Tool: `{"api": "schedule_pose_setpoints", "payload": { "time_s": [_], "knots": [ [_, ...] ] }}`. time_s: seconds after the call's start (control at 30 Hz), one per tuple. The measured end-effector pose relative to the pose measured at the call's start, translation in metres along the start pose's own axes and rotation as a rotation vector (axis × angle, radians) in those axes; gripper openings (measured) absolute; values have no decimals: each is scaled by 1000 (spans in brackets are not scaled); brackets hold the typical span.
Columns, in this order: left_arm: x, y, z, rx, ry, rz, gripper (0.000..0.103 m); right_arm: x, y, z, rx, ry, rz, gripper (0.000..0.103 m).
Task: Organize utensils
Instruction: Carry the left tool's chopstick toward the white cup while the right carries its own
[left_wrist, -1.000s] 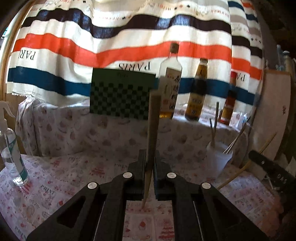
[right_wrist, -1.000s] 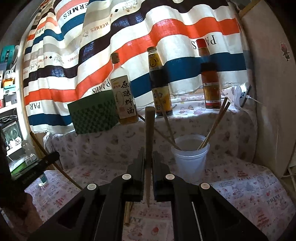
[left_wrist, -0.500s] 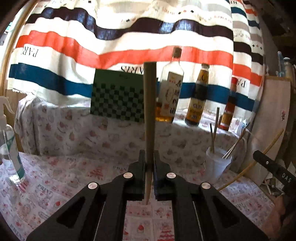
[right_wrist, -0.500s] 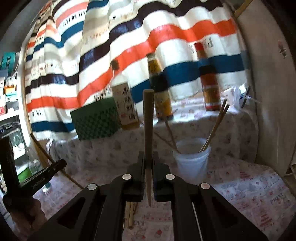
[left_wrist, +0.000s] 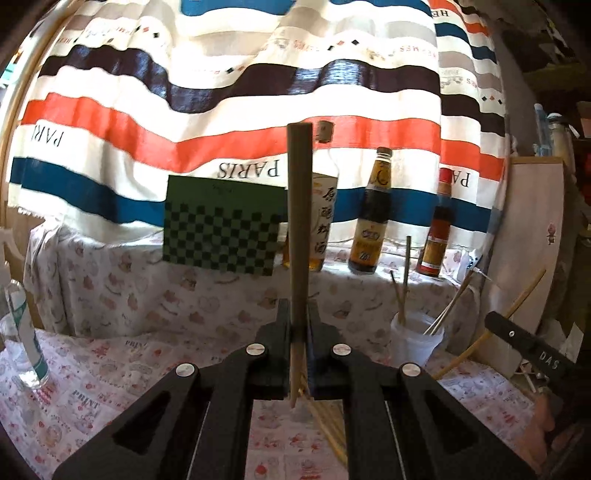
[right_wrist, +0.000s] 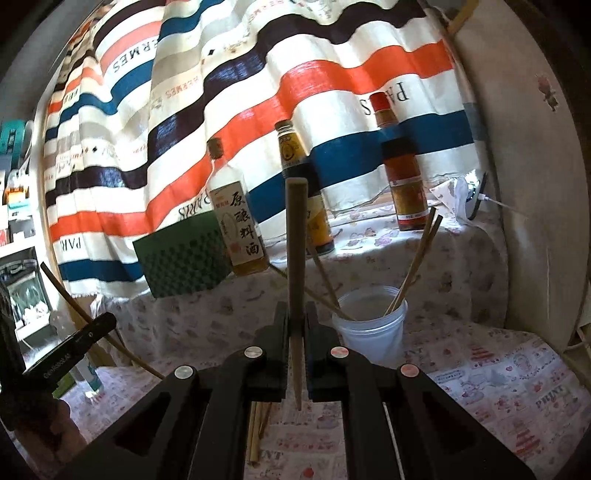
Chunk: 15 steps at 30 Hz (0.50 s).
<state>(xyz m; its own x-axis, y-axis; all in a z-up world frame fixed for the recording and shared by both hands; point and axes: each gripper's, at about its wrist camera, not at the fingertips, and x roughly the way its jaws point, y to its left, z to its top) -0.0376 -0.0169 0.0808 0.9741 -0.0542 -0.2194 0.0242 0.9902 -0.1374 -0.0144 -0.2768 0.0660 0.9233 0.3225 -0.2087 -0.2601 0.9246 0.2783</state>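
Left gripper (left_wrist: 299, 332) clamped on a chopstick (left_wrist: 298, 236), held upright, thin end down, ready for dropping. Right gripper (right_wrist: 295, 325) pinches a second chopstick (right_wrist: 296, 266) likewise. Plastic cup (right_wrist: 371, 332) (sticks already inside) stands near; loose chopsticks (left_wrist: 327, 421) lie on the tablecloth (left_wrist: 110, 369).

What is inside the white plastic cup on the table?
The cup holds several wooden chopsticks, leaning outward against its rim. Their lower ends are hidden by the cloudy wall, so whether anything else lies at the bottom cannot be seen.
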Motion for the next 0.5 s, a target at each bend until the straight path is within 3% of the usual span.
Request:
{"api": "schedule_pose_setpoints", "payload": {
  "time_s": [0.13, 0.23, 0.33, 0.43, 0.5],
  "knots": [
    [16, -28, 22, 69, 50, -53, 6, 5, -11, 4, 20, 16, -31, 8],
    [18, -48, 45, 87, 27, -109, 6, 4, -17, 20, 17, 12, -29, 8],
    [22, -66, 63, 95, 6, -166, 6, -4, -18, 54, -22, -52, -43, 8],
    [47, -82, 72, 75, 80, -237, 6, -8, -19, 84, -42, -99, -22, 8],
    [65, -94, 72, 80, 96, -239, 6, -7, -19, 95, -60, -125, -26, 8]
  ]
}}
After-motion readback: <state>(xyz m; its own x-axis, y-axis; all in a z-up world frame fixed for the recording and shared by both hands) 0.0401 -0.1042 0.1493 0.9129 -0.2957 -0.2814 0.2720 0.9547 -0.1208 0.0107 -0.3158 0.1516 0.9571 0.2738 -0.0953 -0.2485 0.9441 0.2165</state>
